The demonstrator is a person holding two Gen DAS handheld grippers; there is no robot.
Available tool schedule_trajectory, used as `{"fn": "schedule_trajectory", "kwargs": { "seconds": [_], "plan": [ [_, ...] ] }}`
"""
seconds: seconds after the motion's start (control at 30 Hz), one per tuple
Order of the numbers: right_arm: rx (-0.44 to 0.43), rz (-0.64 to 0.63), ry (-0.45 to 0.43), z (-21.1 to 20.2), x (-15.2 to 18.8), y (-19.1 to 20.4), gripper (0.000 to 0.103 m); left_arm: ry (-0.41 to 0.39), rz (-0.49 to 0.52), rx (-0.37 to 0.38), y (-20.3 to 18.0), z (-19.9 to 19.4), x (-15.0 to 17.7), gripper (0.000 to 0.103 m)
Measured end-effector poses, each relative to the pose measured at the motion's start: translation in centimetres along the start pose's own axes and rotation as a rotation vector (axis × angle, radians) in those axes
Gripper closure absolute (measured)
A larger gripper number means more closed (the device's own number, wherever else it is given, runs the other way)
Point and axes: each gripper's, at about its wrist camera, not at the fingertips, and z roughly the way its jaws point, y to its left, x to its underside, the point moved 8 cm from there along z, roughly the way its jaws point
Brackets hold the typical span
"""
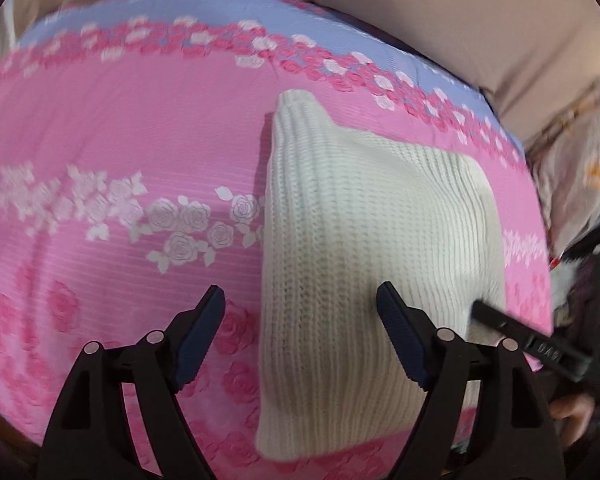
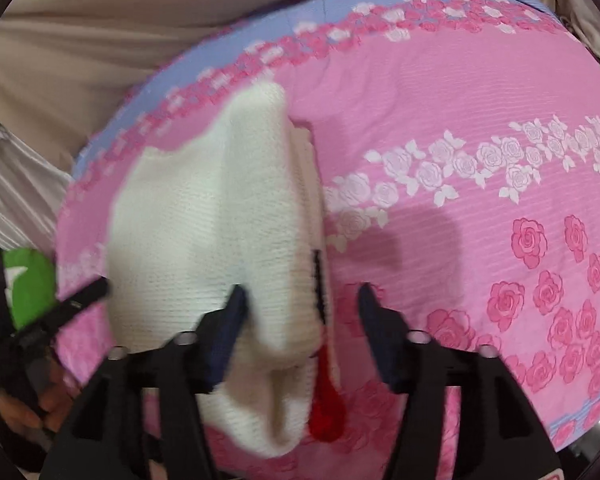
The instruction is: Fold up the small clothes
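1. Lying at centre right of the left wrist view, the white knit garment (image 1: 372, 232) rests on the pink rose bedspread (image 1: 120, 140), apparently already folded over once.
2. Both the left gripper (image 1: 300, 312) and right gripper (image 2: 300, 308) are spread, pinching nothing.
3. Pinching both layers at the near edge together would likely keep the next fold square.

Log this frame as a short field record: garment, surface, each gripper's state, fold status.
garment: white knit sweater, lying folded over, a red detail showing at its edge
surface: pink rose-print bedspread
left gripper: open, above the sweater's near edge
right gripper: open, holding nothing
fold status: partly folded; blurred, so layers unclear
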Motion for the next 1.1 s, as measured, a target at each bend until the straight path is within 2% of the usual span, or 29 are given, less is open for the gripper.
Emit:
{"fn": "schedule_trajectory", "kwargs": {
  "seconds": [0.1,0.17,0.2,0.23,0.27,0.3,0.33,0.37,0.43,0.5,0.6,0.7,0.83,0.97,1.1],
  "plan": [
    [-0.082,0.084,0.041,2.6,-0.1,-0.5,0.032,0.039,-0.113,0.085,1.1,2.2,0.1,0.022],
    [-0.205,0.164,0.074,4.0,0.2,0.1,0.03,0.08,-0.191,0.167,1.4,3.6,0.4,0.021],
    [-0.241,0.201,0.091,4.7,0.3,0.1,0.025,0.099,-0.217,0.201,1.3,4.0,0.6,0.021],
    [-0.287,0.242,0.088,5.1,0.2,0.2,0.022,0.1,-0.225,0.21,1.2,4.1,0.6,0.026],
    [-0.301,0.248,0.081,5.1,0.2,0.3,0.022,0.111,-0.203,0.22,0.6,4.0,0.5,0.035],
    [-0.295,0.243,0.091,5.2,0.0,0.4,0.032,0.121,-0.185,0.236,0.1,3.9,0.5,0.046],
    [-0.311,0.245,0.104,5.2,0.0,0.5,0.048,0.124,-0.163,0.21,-0.5,3.4,0.2,0.056],
    [-0.345,0.274,0.121,5.3,0.0,0.6,0.053,0.123,-0.133,0.201,-1.3,2.8,0.0,0.06],
    [-0.352,0.294,0.118,4.6,-0.4,0.6,0.064,0.102,-0.052,0.196,-3.6,0.9,-0.7,0.065],
    [-0.364,0.267,0.071,2.4,-0.8,1.1,0.067,0.084,0.006,0.216,-6.2,-1.0,-1.3,0.066],
    [-0.381,0.257,0.0,-1.4,-1.4,1.3,0.067,0.039,0.137,0.272,-12.0,-4.9,-2.4,0.066],
    [-0.362,0.239,-0.095,-6.5,-2.4,0.3,0.067,-0.022,0.252,0.342,-16.5,-8.8,-3.5,0.067],
    [-0.349,0.225,-0.254,-14.5,-3.9,-0.9,0.067,-0.111,0.334,0.447,-20.6,-14.2,-5.4,0.067],
    [-0.336,0.141,-0.436,-22.5,-6.0,0.8,0.067,-0.252,0.414,0.518,-22.7,-20.7,-8.2,0.066],
    [-0.361,0.034,-0.612,-28.9,-8.3,5.8,0.067,-0.412,0.478,0.553,-22.2,-28.1,-10.5,0.066]
  ]
}}
